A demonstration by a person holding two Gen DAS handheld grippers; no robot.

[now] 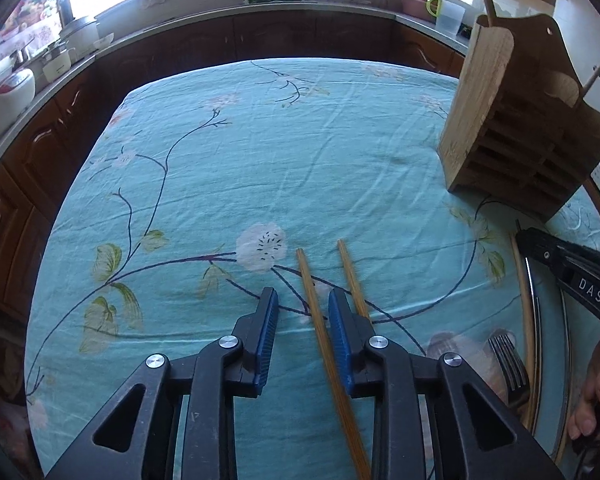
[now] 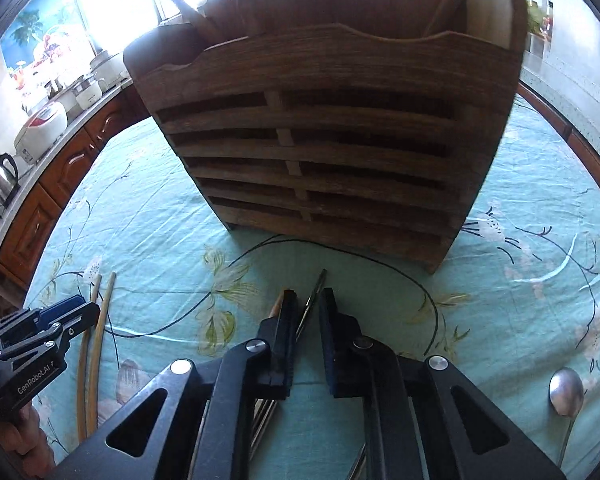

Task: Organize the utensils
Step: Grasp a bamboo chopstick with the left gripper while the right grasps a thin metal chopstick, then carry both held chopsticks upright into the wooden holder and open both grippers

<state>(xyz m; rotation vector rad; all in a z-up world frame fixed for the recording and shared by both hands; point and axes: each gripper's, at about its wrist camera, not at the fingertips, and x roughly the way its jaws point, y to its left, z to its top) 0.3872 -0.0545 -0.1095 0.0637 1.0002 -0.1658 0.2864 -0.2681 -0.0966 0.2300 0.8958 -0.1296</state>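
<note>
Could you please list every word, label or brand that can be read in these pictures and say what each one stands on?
"DAS": white letters on the right gripper, seen from the left wrist.
"GenRobot.AI": white print on the left gripper, seen from the right wrist; a small mark after it is unreadable.
Nothing legible on the wooden holder.

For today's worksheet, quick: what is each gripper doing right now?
Left gripper: open, a chopstick between its jaws, not pinched.
Right gripper: nearly closed around a fork handle; grip cannot be told.

Two wooden chopsticks (image 1: 320, 320) lie flat near the upright slatted wooden holder (image 1: 516, 136).
</note>
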